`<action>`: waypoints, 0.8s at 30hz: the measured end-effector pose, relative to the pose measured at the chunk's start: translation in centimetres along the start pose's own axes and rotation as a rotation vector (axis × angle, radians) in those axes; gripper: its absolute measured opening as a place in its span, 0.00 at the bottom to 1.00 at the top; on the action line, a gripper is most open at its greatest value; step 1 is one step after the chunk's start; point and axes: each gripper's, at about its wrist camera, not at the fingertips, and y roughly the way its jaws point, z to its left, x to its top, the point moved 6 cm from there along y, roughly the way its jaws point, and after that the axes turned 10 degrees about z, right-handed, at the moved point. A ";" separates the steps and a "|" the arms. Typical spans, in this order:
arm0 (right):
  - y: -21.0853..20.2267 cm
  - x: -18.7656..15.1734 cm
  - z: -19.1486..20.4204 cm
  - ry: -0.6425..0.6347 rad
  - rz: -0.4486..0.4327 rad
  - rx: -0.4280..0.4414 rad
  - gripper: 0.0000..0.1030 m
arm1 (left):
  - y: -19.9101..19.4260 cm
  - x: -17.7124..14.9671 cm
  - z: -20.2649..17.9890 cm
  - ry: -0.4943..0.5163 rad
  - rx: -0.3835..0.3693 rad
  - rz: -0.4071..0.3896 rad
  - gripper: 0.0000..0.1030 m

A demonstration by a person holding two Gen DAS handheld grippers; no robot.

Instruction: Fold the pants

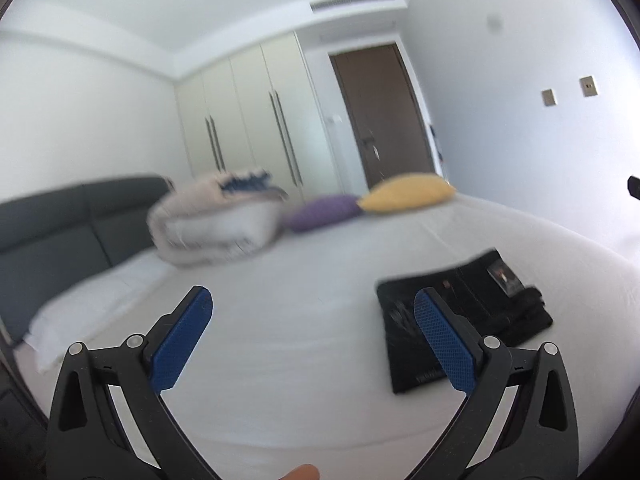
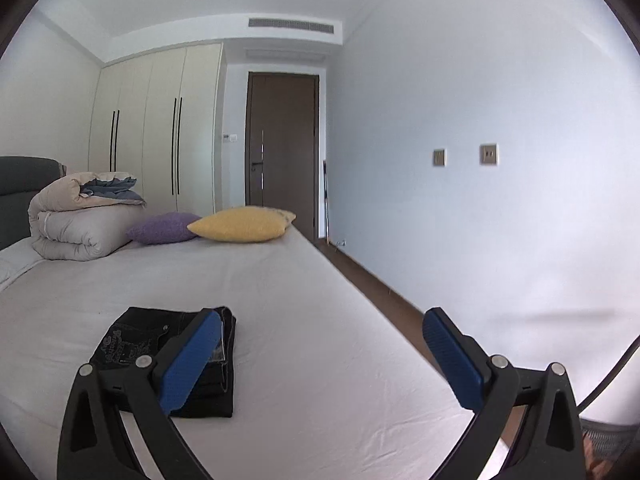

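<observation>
Pants (image 2: 172, 360) lie folded into a compact black stack on the white bed (image 2: 320, 300), near its right edge; your left gripper (image 1: 314, 312) hangs above the sheet with jaws spread wide, holding nothing; your right gripper (image 2: 322, 334) is likewise agape and empty, pants just behind its left finger; yellow pillow (image 2: 242, 224) and purple pillow (image 2: 164, 228) sit far back.

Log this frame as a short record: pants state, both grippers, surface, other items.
pants: black pants, folded into a compact stack, lying free
left gripper: open, empty, raised above the bed
right gripper: open, empty
surface: white bed
other items: rolled duvet, purple pillow, yellow pillow
</observation>
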 end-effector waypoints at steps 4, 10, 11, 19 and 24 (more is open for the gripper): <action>-3.6 3.5 -1.0 0.049 -0.089 0.019 1.00 | -4.1 2.2 1.3 -0.036 0.002 -0.063 1.00; -7.5 6.7 -1.4 0.043 -0.109 0.061 1.00 | -5.8 1.9 2.5 -0.099 -0.087 0.094 1.00; -7.5 6.6 -1.2 0.035 -0.090 0.072 1.00 | -6.0 1.6 2.5 -0.106 -0.096 0.118 1.00; -6.3 2.5 0.0 0.073 0.079 0.199 1.00 | -4.7 -4.8 0.2 -0.198 -0.210 0.432 1.00; -3.0 -2.0 1.5 0.049 0.252 0.189 1.00 | -3.4 -7.5 -0.7 -0.194 -0.195 0.535 1.00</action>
